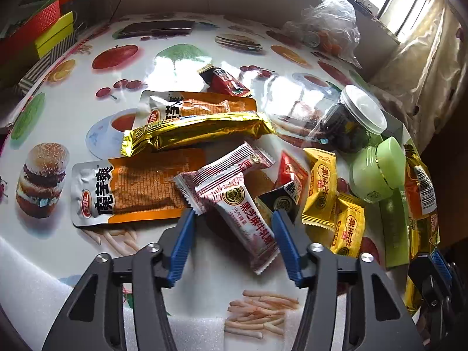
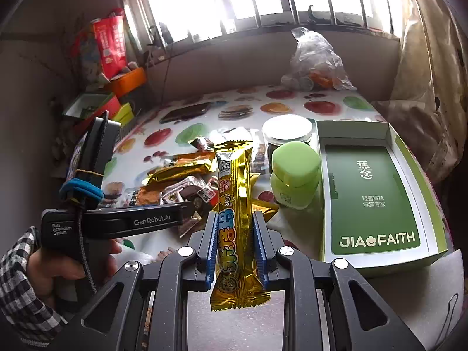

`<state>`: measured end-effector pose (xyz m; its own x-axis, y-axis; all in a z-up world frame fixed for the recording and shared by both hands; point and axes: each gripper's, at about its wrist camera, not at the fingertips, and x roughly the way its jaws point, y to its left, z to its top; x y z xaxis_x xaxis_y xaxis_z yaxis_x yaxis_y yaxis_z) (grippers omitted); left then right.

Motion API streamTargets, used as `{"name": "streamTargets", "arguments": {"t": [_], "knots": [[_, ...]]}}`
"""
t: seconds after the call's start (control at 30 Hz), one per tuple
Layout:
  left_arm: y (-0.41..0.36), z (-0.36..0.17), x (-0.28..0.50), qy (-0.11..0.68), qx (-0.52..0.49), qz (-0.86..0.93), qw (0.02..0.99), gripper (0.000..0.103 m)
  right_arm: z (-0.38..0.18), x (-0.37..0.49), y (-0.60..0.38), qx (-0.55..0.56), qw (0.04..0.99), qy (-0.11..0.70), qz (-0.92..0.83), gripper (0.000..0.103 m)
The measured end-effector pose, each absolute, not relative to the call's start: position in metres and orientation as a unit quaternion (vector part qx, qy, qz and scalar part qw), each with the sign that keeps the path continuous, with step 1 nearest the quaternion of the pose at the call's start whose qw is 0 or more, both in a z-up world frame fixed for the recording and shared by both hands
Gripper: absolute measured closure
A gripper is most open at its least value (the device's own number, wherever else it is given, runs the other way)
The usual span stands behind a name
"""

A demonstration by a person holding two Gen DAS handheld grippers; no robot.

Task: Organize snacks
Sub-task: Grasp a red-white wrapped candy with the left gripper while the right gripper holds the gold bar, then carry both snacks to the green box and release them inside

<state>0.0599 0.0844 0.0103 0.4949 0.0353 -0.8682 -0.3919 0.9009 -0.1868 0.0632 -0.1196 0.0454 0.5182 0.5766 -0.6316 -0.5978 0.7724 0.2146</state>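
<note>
1. While the left gripper [image 1: 232,219] hovers half open, a pink-and-white sesame candy packet [image 1: 248,222] lies between its blue pads [image 1: 181,248], untouched, on the fruit-print tablecloth [image 1: 58,111].
2. Clamped in the right gripper [image 2: 235,234], a gold snack bar [image 2: 235,204] points forward, left of the green box [image 2: 374,193].

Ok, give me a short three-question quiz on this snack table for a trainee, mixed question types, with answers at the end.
1. True or false: the right gripper is clamped on a gold snack bar.
2. The pink-and-white packet between the left gripper jaws is: A) pinched tight, B) between them with gaps either side, C) lifted clear of the table.
3. Fill in: the green-lidded jar stands beside the open ____ box.

Key: 1 true; 2 B; 3 green.
</note>
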Motion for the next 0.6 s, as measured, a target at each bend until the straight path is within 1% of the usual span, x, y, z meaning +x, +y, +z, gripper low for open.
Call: {"name": "streamTargets", "arguments": {"t": [0.2, 0.27, 0.3, 0.47, 0.6], "knots": [[0.086, 0.011, 0.057, 0.485, -0.181, 0.127, 0.846, 0.061, 0.045, 0.063, -0.120, -0.014, 0.871, 0.356, 0.337, 0.081], [0.086, 0.011, 0.057, 0.485, -0.178, 0.128, 0.846, 0.077, 0.045, 0.063, -0.121, -0.014, 0.871, 0.356, 0.337, 0.081], [0.087, 0.011, 0.057, 0.486, -0.177, 0.126, 0.846, 0.079, 0.045, 0.063, -0.120, -0.015, 0.871, 0.356, 0.337, 0.081], [0.089, 0.012, 0.053, 0.487, -0.174, 0.123, 0.847, 0.082, 0.046, 0.064, -0.121, -0.015, 0.872, 0.355, 0.336, 0.081], [0.087, 0.018, 0.048, 0.483, -0.167, 0.120, 0.851, 0.082, 0.047, 0.063, -0.123, -0.013, 0.874, 0.353, 0.333, 0.081]]}}
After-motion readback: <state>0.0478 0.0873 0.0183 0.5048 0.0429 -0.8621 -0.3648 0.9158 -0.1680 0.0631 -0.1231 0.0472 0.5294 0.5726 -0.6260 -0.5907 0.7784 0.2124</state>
